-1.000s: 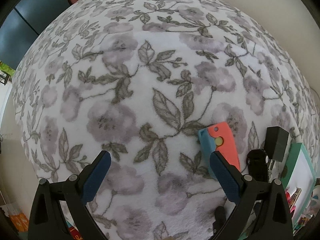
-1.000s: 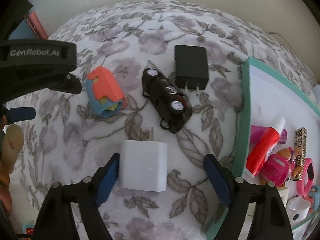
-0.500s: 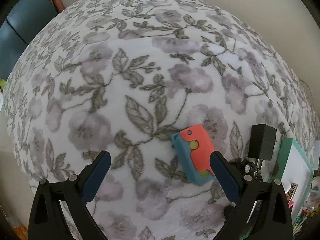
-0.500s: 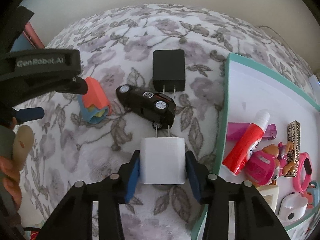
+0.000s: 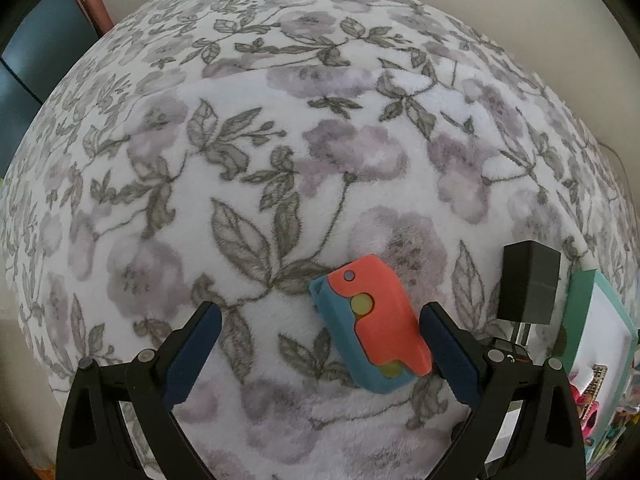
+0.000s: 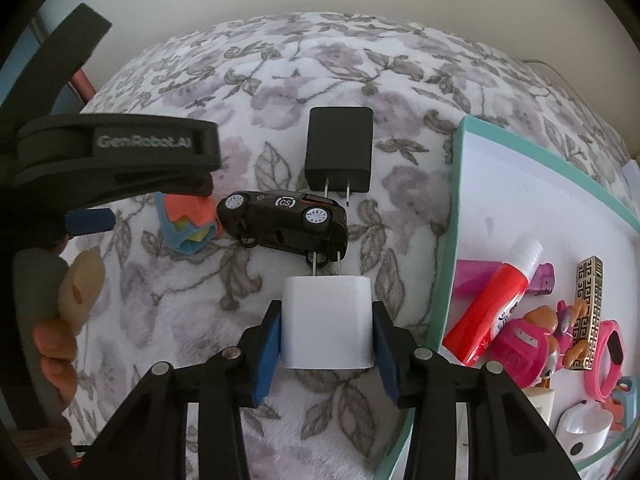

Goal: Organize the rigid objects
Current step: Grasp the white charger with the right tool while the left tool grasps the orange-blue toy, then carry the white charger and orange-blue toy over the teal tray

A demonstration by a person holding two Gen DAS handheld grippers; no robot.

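Both cams ride on the grippers and look forward along the fingers, angled down at the floral blanket [image 5: 280, 160]. The left wrist view sits close over the orange-and-blue toy [image 5: 372, 324], with the black charger [image 5: 528, 286] and teal tray [image 5: 580, 312] squeezed into its right edge. The right wrist view looks from farther right, catching the same toy [image 6: 188, 226], charger [image 6: 339, 148] and tray [image 6: 460, 184], plus the left gripper [image 6: 92, 220] itself at its left.

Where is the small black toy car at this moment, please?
In the right wrist view the small black toy car lies on its side on the floral blanket, between the orange-and-blue plastic toy and the black wall charger.
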